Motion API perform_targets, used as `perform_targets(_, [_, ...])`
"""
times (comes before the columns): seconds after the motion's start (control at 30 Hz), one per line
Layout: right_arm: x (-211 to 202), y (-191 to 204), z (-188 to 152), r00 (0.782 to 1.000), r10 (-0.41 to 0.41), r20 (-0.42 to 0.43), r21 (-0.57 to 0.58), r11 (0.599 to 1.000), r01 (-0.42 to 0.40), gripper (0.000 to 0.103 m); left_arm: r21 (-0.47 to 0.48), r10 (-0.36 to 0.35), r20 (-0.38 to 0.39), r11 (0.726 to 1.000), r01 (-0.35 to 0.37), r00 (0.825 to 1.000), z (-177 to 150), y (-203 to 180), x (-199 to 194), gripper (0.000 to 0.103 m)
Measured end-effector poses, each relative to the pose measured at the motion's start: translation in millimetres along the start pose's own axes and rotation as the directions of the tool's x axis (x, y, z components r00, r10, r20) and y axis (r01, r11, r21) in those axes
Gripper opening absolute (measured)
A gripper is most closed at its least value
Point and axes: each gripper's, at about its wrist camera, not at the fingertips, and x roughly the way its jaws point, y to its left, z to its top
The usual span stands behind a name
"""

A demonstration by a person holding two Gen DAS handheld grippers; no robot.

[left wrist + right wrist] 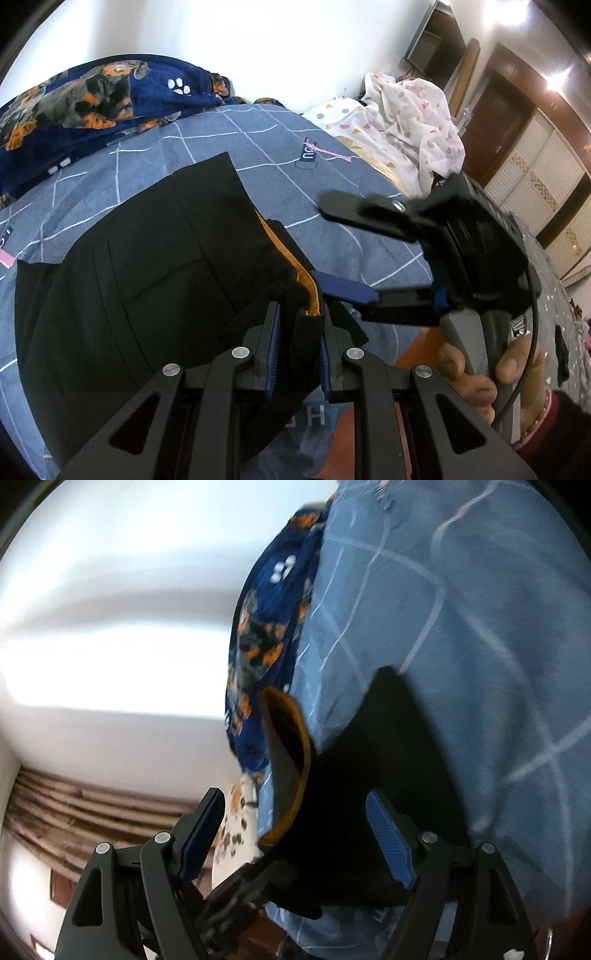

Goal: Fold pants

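Black pants (155,266) with an orange-lined waistband (303,280) lie on the blue checked bedsheet (258,133). My left gripper (300,350) is shut on the waistband edge and lifts it a little. My right gripper (343,251) shows in the left wrist view to the right of the waistband, jaws wide apart, one blue pad (347,291) close to the cloth. In the right wrist view the open right gripper (295,834) straddles the black pants (354,775), with the orange waistband (295,760) between the pads; no grip is visible.
A dark blue dog-print blanket (92,96) is bunched at the far left of the bed. A white dotted sheet (406,122) is heaped at the far right. A wall, a dark door (491,122) and wardrobe panels stand beyond.
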Motion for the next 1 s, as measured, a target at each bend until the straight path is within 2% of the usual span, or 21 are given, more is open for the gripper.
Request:
perform_targets(0.17, [32.8, 10.4, 12.6, 0.993, -0.013, -0.119, -0.034, 0.999, 0.009, 0.077, 0.014, 0.012, -0.005, 1.000, -0.012, 1.000, -3.8, -4.0, 1.2, 0.019])
perform_targets(0.23, [49.0, 13.6, 15.9, 0.984, -0.049, -0.169, -0.050, 0.998, 0.041, 0.076, 0.024, 0.019, -0.006, 1.000, -0.019, 1.000, -4.6, -5.8, 1.9, 0.019])
perform_targets(0.33, [63.8, 19.0, 15.6, 0.970, -0.107, -0.219, -0.088, 0.992, 0.090, 0.059, 0.046, 0.034, 0.005, 0.998, -0.034, 0.999, -5.1, -9.3, 1.2, 0.019])
perform_targets(0.4, [72.0, 16.7, 14.5, 0.954, -0.166, -0.248, -0.101, 0.984, 0.145, 0.033, 0.064, 0.046, 0.015, 0.997, -0.047, 0.999, -5.8, -11.9, -0.7, 0.019])
perform_targets(0.5, [72.1, 11.8, 13.4, 0.948, -0.188, -0.259, -0.106, 0.980, 0.165, 0.018, 0.085, 0.056, 0.016, 0.995, -0.057, 0.998, -8.0, -14.4, -5.3, 0.022])
perform_targets(0.63, [64.9, 13.2, 9.8, 0.953, -0.183, -0.243, -0.114, 0.981, 0.159, 0.016, 0.083, 0.041, 0.041, 0.996, -0.045, 0.998, -12.6, -12.7, -25.3, 0.035])
perform_targets(0.7, [62.3, 14.3, 9.5, 0.958, -0.169, -0.232, -0.113, 0.983, 0.146, 0.016, 0.077, 0.024, 0.055, 0.997, -0.028, 0.998, -14.1, -9.8, -36.2, 0.045])
perform_targets(0.83, [53.9, 11.5, 10.7, 0.969, -0.139, -0.202, -0.082, 0.989, 0.125, 0.015, 0.047, 0.001, 0.127, 0.999, -0.007, 0.992, -17.4, 4.1, -69.4, 0.052])
perform_targets(0.93, [46.9, 9.0, 13.2, 0.975, -0.128, -0.182, -0.072, 0.991, 0.117, 0.015, 0.010, 0.026, 0.194, 1.000, -0.028, 0.981, -20.5, 21.5, -95.7, 0.059])
perform_targets(1.0, [38.9, 5.1, 14.3, 0.979, -0.119, -0.166, -0.055, 0.992, 0.111, 0.015, -0.006, 0.056, 0.209, 0.998, -0.056, 0.976, -21.6, 32.4, -103.8, 0.064])
